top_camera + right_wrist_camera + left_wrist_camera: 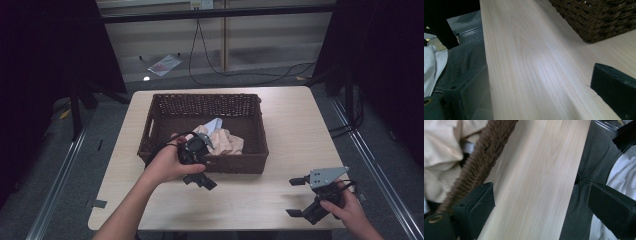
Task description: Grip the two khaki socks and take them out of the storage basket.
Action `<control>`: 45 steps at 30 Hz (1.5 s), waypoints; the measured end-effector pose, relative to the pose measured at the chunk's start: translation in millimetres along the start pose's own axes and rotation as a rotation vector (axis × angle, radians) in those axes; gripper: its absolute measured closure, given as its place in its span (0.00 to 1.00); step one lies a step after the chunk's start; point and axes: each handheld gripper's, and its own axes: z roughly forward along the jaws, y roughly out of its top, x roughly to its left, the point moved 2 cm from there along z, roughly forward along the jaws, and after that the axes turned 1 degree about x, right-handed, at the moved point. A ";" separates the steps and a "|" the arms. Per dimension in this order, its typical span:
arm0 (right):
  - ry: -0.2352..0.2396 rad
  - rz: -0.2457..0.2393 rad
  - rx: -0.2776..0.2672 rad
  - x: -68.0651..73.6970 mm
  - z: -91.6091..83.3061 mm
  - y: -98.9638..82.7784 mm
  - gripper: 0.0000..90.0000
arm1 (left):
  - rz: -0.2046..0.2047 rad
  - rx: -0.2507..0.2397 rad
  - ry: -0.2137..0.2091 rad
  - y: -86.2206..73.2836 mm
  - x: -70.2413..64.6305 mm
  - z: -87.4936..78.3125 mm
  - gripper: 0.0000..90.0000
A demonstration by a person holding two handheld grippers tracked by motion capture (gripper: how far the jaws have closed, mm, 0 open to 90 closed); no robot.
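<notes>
Beside basket (pixel 165 107), left gripper (pixel 200 180) empty.

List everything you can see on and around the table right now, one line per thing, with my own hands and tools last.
Table: one, light wood, centre of the high view.
Basket: one, dark brown wicker, on the table's middle, toward the far edge.
Cloth: one crumpled heap, beige, inside the basket.
Pale item: one, light blue-white, in the basket behind the cloth; too small to identify.
Cables: black, on the grey floor beyond the table.
Packet: one, clear with red, on the floor, far left.
Left hand: one, at the basket's near wall.
Left tool: one, black, jaws apart, empty.
Right hand: one, at the near right corner.
Right tool: one, black with grey plate, jaws apart, empty.
</notes>
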 end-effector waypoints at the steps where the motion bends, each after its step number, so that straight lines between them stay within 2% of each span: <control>1: 0.000 0.000 0.000 0.0 0.0 0.0 0.02 | 0.000 0.000 0.000 0.0 0.0 0.0 0.08; 4: 0.001 0.000 0.001 0.1 0.1 -0.1 0.02 | 0.000 0.000 0.005 7.6 2.1 -8.5 0.08; 8: 0.002 -0.001 -0.003 -0.1 -0.4 0.0 0.02 | -0.021 -0.009 0.013 16.3 8.4 -16.8 0.08; 9: 0.003 -0.001 -0.003 -0.1 -0.4 0.0 0.02 | -0.033 -0.024 0.014 19.8 11.8 -19.1 0.08; 11: 0.003 -0.001 -0.003 -0.1 -0.4 0.0 0.02 | -0.034 -0.020 0.015 21.9 15.1 -21.1 0.08; 13: 0.004 -0.002 -0.003 -0.1 -0.4 -0.1 0.02 | -0.060 -0.031 0.014 26.4 22.8 -22.9 0.08; 16: 0.003 -0.001 -0.002 0.0 -0.2 -0.1 0.02 | -0.075 -0.029 0.017 29.0 28.6 -22.8 0.08; 19: 0.005 0.000 -0.002 0.1 -0.4 -0.1 0.02 | -0.092 -0.038 0.020 31.9 38.7 -21.2 0.08; 21: 0.005 -0.002 -0.003 -0.1 -0.4 -0.1 0.02 | -0.116 -0.037 0.032 33.9 46.9 -19.7 0.08; 27: 0.002 -0.003 0.000 -0.1 -0.2 -0.2 0.02 | -0.149 -0.052 0.044 38.3 58.6 -16.6 0.08; 29: 0.002 -0.003 -0.002 -0.3 -0.3 -0.1 0.02 | -0.177 -0.071 0.053 40.0 63.0 -14.4 0.08; 30: 0.003 -0.003 0.000 -0.1 -0.1 -0.2 0.02 | -0.163 -0.051 0.050 40.4 65.6 -15.2 0.08; 32: 0.003 -0.003 0.000 -0.1 -0.1 -0.2 0.02 | -0.191 -0.069 0.060 41.4 68.8 -12.2 0.08; 39: 0.003 -0.002 -0.001 0.1 0.1 -0.3 0.02 | -0.221 -0.087 0.065 42.7 81.6 -4.4 0.08; 40: 0.003 -0.003 0.001 0.2 0.4 -0.4 0.02 | -0.240 -0.089 0.066 42.5 83.5 -2.7 0.08; 42: 0.004 -0.003 0.000 0.2 0.2 -0.3 0.02 | -0.252 -0.093 0.070 42.4 87.5 1.3 0.08; 44: 0.003 -0.001 0.000 0.2 -0.2 -0.3 0.02 | -0.259 -0.081 0.074 42.9 91.2 3.7 0.08; 45: 0.003 -0.001 0.000 0.2 -0.2 -0.3 0.02 | -0.272 -0.099 0.075 43.6 92.5 6.6 0.08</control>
